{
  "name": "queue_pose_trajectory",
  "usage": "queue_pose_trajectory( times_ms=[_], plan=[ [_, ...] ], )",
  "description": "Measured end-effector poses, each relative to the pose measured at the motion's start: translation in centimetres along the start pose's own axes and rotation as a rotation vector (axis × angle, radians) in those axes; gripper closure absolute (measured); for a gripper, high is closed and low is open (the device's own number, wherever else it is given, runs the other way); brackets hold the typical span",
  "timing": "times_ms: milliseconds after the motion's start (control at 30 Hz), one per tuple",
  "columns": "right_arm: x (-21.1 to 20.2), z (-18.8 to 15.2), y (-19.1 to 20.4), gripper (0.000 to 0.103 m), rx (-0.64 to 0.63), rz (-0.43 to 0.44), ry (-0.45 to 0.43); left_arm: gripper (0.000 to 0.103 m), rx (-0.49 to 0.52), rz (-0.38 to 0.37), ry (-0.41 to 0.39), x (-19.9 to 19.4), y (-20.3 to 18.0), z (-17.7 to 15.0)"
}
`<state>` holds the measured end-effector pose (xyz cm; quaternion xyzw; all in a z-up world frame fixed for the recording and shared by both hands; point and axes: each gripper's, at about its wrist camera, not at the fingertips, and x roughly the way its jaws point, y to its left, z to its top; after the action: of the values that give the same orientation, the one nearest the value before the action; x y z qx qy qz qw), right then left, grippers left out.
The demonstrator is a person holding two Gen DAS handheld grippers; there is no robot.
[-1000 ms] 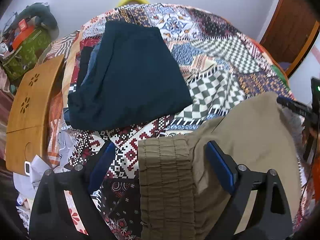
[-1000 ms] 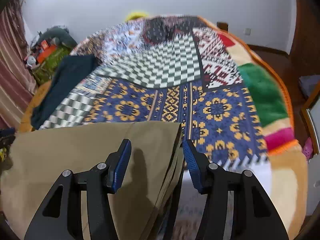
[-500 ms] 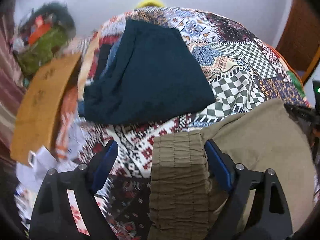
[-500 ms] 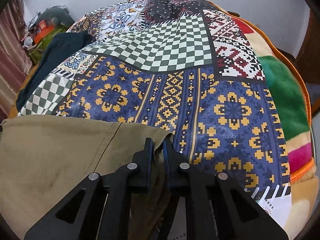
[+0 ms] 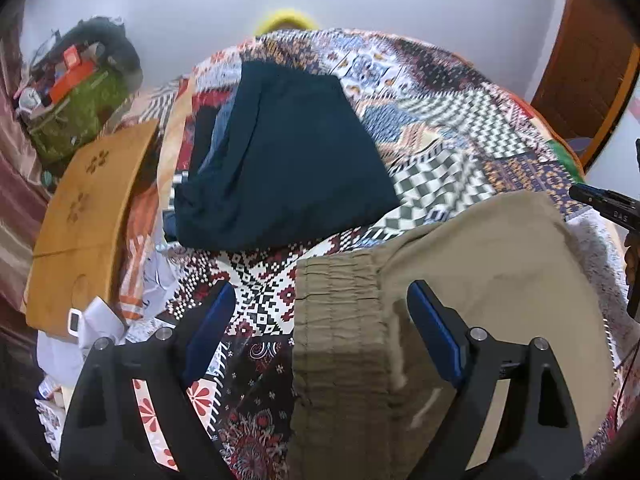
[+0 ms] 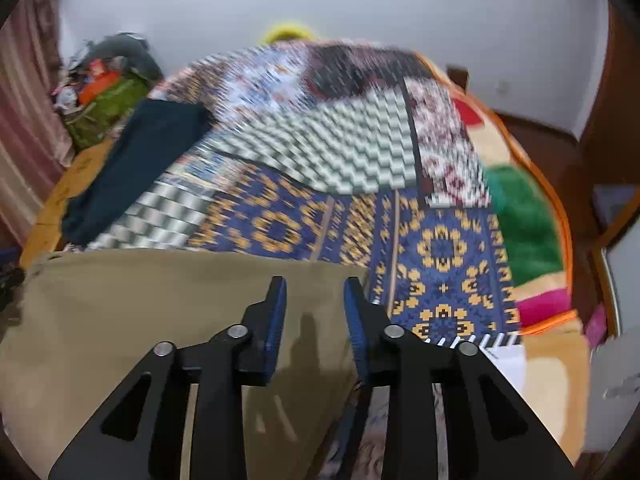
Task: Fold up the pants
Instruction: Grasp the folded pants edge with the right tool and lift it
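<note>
Khaki pants (image 5: 460, 280) lie folded on a patchwork bedspread (image 5: 440, 100), elastic waistband (image 5: 336, 320) toward the left gripper. My left gripper (image 5: 320, 320) is open and empty, its blue-padded jaws wide apart on either side of the waistband. In the right wrist view the pants (image 6: 140, 312) fill the lower left. My right gripper (image 6: 314, 312) is open with a small gap, above the pants near their right edge, holding nothing. The right gripper's black body also shows at the right edge of the left wrist view (image 5: 604, 204).
A folded dark teal garment (image 5: 288, 160) lies farther up the bed and also shows in the right wrist view (image 6: 132, 168). A wooden lap table (image 5: 84, 220) and clutter (image 5: 76, 92) stand at the left. A brown door (image 5: 588, 48) is at the right.
My right gripper was shut on the pants' edge half a second ago and has now opened and lifted off. My left gripper stayed open over the waistband and drew back slightly.
</note>
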<state>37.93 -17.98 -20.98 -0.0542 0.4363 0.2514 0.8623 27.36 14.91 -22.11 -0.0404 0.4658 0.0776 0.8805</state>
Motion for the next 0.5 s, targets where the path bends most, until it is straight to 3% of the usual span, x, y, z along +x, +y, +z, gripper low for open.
queue_pose_trajectory(
  times_ms=[167, 333, 500],
  plan=[
    [-4.8, 0.0, 3.4, 0.068, -0.061, 0.056, -0.082, 0.015, 0.021, -0.019, -0.075, -3.8, -0.7, 0.6],
    [-8.0, -0.2, 7.4, 0.057, -0.106, 0.127, -0.148, 0.013, 0.026, -0.067, -0.134, -6.9, -1.3, 1.2],
    [-8.4, -0.8, 10.6, 0.03, -0.119, 0.211, -0.166, 0.009, 0.02, -0.121, -0.129, -7.2, -2.0, 1.4]
  ],
)
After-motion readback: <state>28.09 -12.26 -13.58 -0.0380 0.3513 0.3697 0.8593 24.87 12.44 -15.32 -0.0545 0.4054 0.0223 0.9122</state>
